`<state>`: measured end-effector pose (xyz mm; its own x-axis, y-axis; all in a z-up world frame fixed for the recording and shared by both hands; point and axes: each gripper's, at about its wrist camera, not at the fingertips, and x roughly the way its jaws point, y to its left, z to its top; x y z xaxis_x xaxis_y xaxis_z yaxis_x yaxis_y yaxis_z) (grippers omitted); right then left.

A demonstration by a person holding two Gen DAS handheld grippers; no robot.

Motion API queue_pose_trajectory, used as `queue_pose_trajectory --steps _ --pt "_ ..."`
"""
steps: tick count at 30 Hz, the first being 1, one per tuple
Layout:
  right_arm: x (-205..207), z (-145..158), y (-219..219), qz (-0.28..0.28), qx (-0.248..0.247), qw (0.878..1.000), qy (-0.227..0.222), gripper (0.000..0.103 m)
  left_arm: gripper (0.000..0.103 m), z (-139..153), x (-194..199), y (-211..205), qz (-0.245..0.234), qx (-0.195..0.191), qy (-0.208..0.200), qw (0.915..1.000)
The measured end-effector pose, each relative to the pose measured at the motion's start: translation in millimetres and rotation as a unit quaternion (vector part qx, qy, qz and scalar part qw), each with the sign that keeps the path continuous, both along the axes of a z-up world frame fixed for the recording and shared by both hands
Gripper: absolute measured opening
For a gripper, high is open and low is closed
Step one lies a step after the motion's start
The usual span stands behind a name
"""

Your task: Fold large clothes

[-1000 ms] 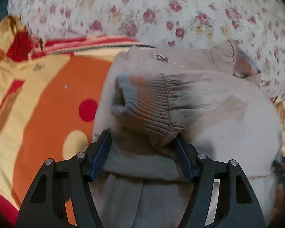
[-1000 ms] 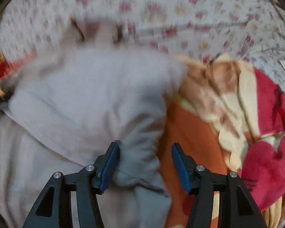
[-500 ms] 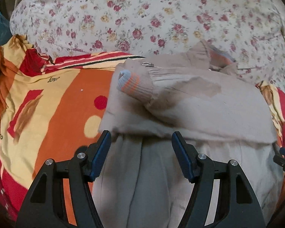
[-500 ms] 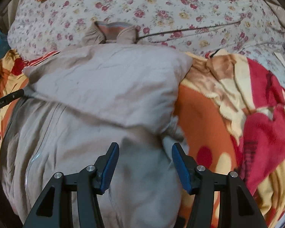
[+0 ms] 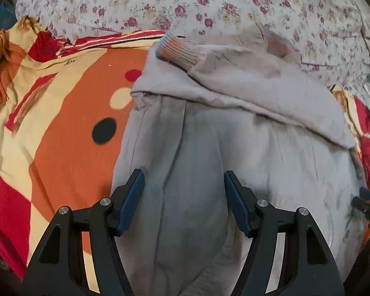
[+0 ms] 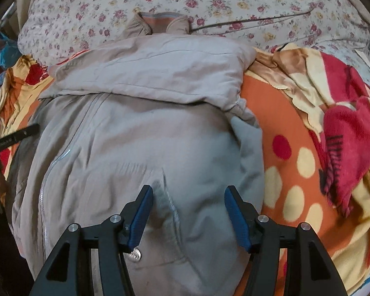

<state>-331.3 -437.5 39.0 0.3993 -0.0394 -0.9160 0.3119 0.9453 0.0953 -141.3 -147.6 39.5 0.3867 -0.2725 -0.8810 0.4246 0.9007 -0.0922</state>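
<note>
Now hovering with left gripper (image 5: 183,202) and right gripper (image 6: 186,212), fingers apart and empty, over beige jacket (image 6: 140,133) lying on orange blanket (image 6: 296,162), sleeves folded across. Probably needing next to grasp the hem and fold upward.

Both tools have drawn back (jaws apart) from the jacket's (image 5: 234,135) folded sleeve (image 5: 234,83).

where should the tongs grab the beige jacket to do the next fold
Probably the bottom hem of the jacket, nearest the cameras, one corner per side. The sleeves already lie folded across the chest, ribbed cuff on top, so the lower half is the loose part. The left tongs and right tongs are open above it; come in low from the near edge.
</note>
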Motion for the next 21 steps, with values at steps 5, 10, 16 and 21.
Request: queue_pose_trajectory --steps 5,10,16,21 --pt "-8.2 4.5 -7.2 -0.019 0.001 1.000 -0.008 0.058 0.068 -3.7 -4.9 2.2 -0.010 0.009 0.000 0.9999" --pt "-8.5 9.5 -19.7 -0.044 -0.048 0.998 -0.012 0.058 0.069 -4.5 -8.9 5.4 -0.013 0.017 -0.005 0.9998" --pt "29.8 -2.2 -47.0 -0.065 -0.113 0.991 -0.013 0.066 0.069 -2.3 -13.8 10.1 -0.007 0.009 -0.013 0.9998" --pt "56.9 -7.9 -70.3 -0.089 -0.056 0.992 -0.065 0.037 0.069 8.0 -16.2 28.8 0.022 -0.053 0.011 0.9983"
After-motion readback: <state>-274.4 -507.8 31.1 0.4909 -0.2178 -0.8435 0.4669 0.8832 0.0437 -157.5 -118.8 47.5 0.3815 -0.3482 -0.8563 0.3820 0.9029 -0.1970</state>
